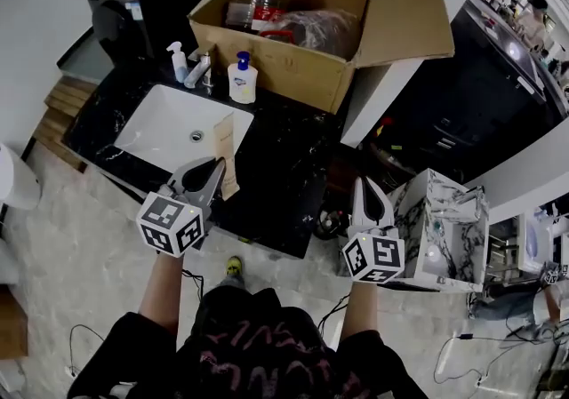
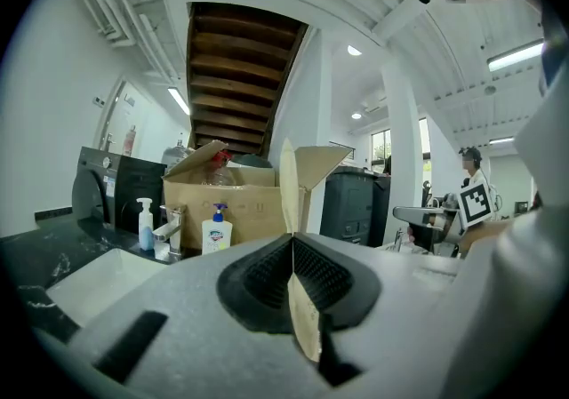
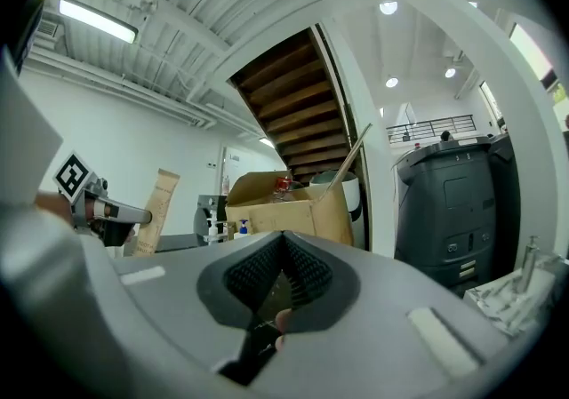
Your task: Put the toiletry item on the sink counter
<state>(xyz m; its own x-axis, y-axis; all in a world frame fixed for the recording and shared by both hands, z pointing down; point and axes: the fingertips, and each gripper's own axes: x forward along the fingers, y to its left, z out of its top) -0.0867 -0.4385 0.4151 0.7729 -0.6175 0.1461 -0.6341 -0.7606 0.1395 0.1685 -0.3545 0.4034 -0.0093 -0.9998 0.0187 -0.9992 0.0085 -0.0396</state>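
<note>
Left gripper carries a flat kraft-paper packet at the sink counter.
The left gripper (image 1: 216,163) is clamped on the packet (image 1: 225,154), which stands upright between the pads (image 2: 267,273), over the black counter (image 1: 284,175) just right of the white basin (image 1: 169,126). The right gripper (image 1: 364,184) is held off the counter's front edge; its jaws appear closed on nothing. A soap pump bottle (image 1: 242,79) stands behind the basin, beside a cardboard box (image 1: 293,68).

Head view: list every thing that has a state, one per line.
left gripper, jaws shut on paper packet
right gripper, jaws shut, empty
paper packet, held, not yet on counter
cardboard box, flaps open
sink, empty
soap bottle, upright beside sink
</note>
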